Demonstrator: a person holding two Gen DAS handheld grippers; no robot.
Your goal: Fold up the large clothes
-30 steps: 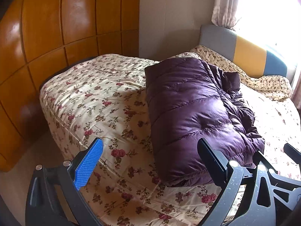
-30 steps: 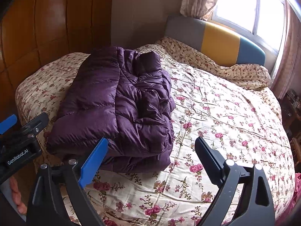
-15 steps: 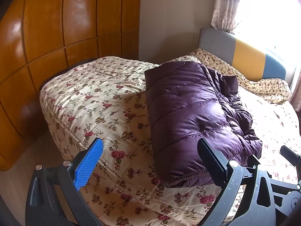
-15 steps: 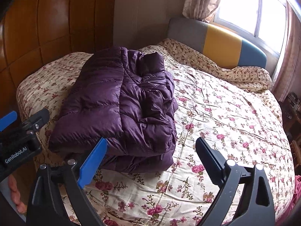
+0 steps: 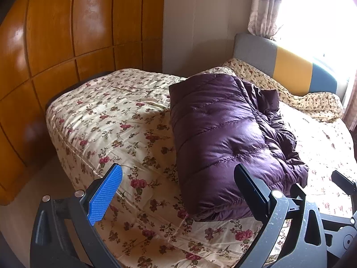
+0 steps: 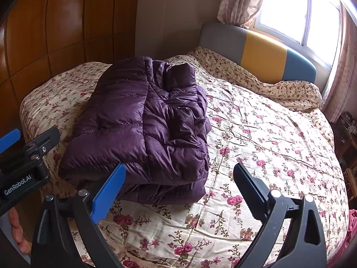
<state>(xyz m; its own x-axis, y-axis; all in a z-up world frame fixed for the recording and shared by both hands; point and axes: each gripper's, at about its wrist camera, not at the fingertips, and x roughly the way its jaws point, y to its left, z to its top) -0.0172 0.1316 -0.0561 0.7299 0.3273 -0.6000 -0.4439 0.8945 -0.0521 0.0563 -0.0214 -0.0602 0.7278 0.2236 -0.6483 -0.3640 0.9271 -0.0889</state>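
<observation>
A purple quilted puffer jacket (image 5: 225,143) lies folded into a thick bundle on the flowered bedspread (image 5: 111,120); the right wrist view shows the same jacket (image 6: 147,129) left of centre. My left gripper (image 5: 178,192) stands open above the near edge of the bed, nothing between its fingers, with the jacket's near end just beyond its right finger. My right gripper (image 6: 178,189) is also open and empty, held back from the jacket's near right corner. Neither gripper touches the cloth.
A wooden panelled wardrobe (image 5: 55,44) lines the left side, with a strip of floor (image 5: 20,201) beside the bed. A grey, yellow and blue headboard (image 6: 263,53) and a curtained window (image 6: 290,11) stand at the far end. A hand's fingers (image 6: 16,225) show at lower left.
Both grippers have drawn back and risen a little from the jacket, so it sits farther off in both views. The jacket has not moved, and both grippers remain open.
</observation>
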